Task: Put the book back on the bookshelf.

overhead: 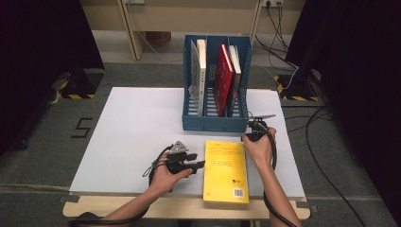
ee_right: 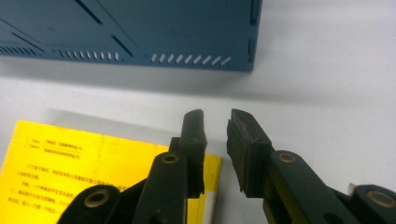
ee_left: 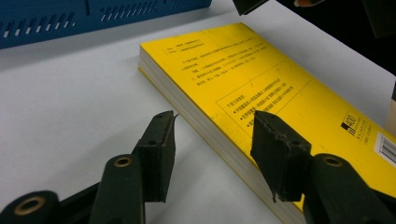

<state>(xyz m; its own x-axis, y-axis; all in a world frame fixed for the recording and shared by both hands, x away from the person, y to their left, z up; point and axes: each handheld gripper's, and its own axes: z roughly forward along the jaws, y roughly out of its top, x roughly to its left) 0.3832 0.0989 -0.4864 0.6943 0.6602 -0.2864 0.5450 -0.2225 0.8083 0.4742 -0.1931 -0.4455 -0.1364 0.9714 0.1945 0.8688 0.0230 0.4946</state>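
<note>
The yellow book (overhead: 226, 171) lies flat at the table's (overhead: 132, 142) near edge, long axis running toward the blue file rack (overhead: 216, 122). The left gripper (ee_left: 212, 151) straddles its page edge, jaws released; the right gripper (ee_right: 215, 140), narrowly parted and empty, hangs at its far right corner.

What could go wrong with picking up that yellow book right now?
The yellow book lies flat on the table, so the left claw, open astride its long edge, may only pinch the cover or shove it sideways. The right claw, open just a narrow gap at the far corner, might slip off. The book also overhangs the table's near edge.
</note>
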